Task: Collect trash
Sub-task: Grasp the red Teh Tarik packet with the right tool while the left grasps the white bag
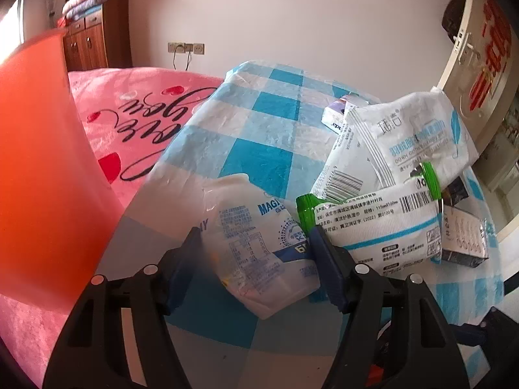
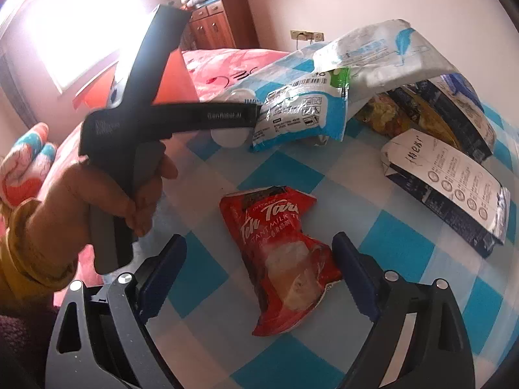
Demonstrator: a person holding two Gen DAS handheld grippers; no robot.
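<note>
In the left wrist view my left gripper (image 1: 254,253) is open, its fingers on either side of a white milk pouch (image 1: 256,240) with blue print that lies on the blue-and-white checked tablecloth (image 1: 259,116). A white wet-wipe pack with green ends (image 1: 379,223) lies just right of it. In the right wrist view my right gripper (image 2: 259,259) is open around a red milk-tea packet (image 2: 282,259) lying flat on the cloth. The left gripper's body (image 2: 168,116) shows at upper left, held by a hand, its tips at the wipe pack (image 2: 301,113).
A white down-wash bag (image 1: 418,139) and dark boxes (image 2: 454,188) lie at the table's right side. An orange bin wall (image 1: 39,168) stands at the left. A pink bedspread (image 1: 136,113) lies behind the table, and a wooden cabinet (image 1: 90,42) stands by the wall.
</note>
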